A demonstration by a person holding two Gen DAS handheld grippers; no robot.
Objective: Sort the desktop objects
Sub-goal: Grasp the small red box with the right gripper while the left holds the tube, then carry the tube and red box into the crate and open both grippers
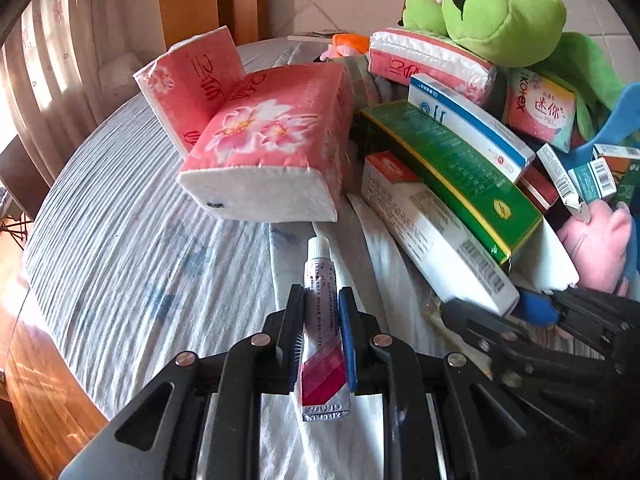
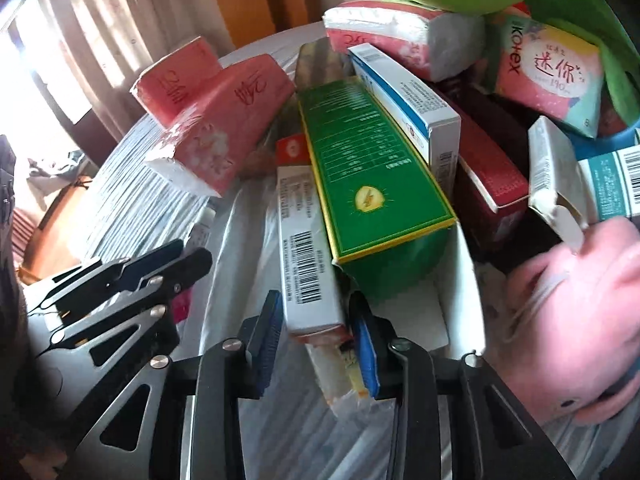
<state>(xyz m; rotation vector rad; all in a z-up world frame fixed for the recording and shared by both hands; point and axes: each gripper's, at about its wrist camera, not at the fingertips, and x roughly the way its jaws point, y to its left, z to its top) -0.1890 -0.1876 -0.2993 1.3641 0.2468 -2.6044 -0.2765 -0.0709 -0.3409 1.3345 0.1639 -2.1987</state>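
Observation:
My left gripper [image 1: 322, 302] is shut on a small ointment tube [image 1: 320, 276] with a white cap and a red-striped tail, held just above the white striped cloth [image 1: 140, 220]. In the right wrist view my right gripper [image 2: 318, 326] is shut on the near end of a long white box with red ends [image 2: 304, 248]. That box lies at the front of a pile, against a green box [image 2: 360, 168]. The left wrist view shows the right gripper [image 1: 496, 308] clamping the same white box [image 1: 432, 236]. The left gripper [image 2: 192, 254] sits just left of the right one.
Pink tissue packs [image 1: 272, 148] lie at the back left. The pile on the right holds a blue-and-white box [image 1: 472, 120], a Kotex pack [image 1: 540, 108], a dark red box [image 2: 492, 176], a green plush [image 1: 500, 12] and a pink plush [image 2: 568, 320]. The wooden table edge [image 1: 40, 392] runs along the left.

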